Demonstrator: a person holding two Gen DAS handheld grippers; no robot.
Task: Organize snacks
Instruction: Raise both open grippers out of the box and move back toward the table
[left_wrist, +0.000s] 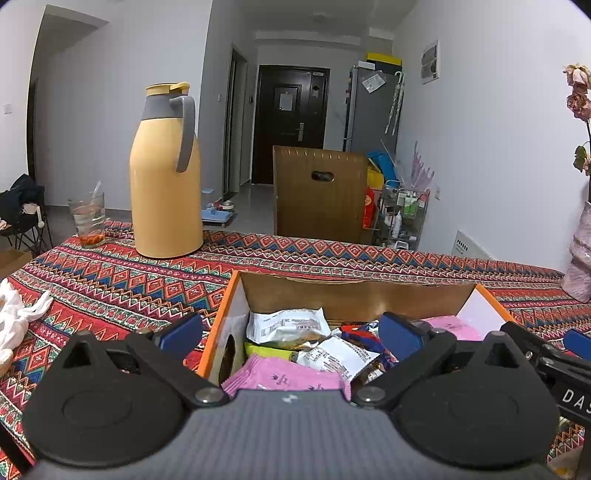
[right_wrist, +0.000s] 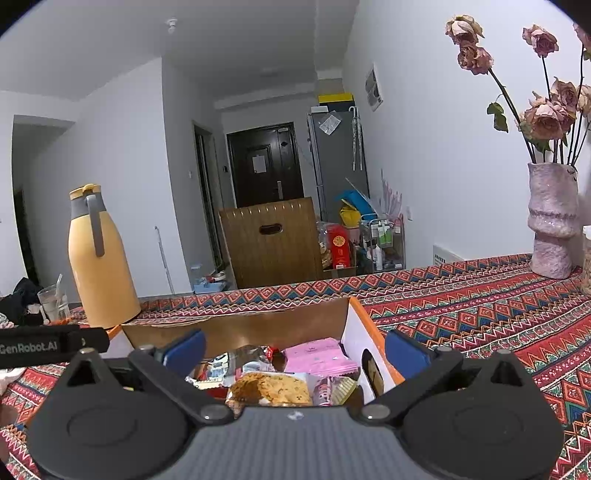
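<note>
An open cardboard box (left_wrist: 351, 299) with orange edges sits on the patterned tablecloth, filled with snack packets. Pink packets (left_wrist: 288, 376), a white wrapper (left_wrist: 284, 325) and a dark red-blue wrapper lie inside. My left gripper (left_wrist: 291, 336) is open and straddles the box's left wall, one finger outside and one over the snacks, holding nothing. My right gripper (right_wrist: 295, 350) is open too and spans the box's (right_wrist: 240, 328) right wall above a clear pack of golden cookies (right_wrist: 269, 387) and pink packets (right_wrist: 317, 356). Neither gripper's pads touch anything.
A tall yellow thermos (left_wrist: 166, 177) and a drinking glass (left_wrist: 88, 221) stand at the table's far left. A pink vase with dried roses (right_wrist: 552, 221) stands far right. White cloth (left_wrist: 14, 321) lies at the left edge. A wooden chair back (left_wrist: 321, 192) rises behind the table.
</note>
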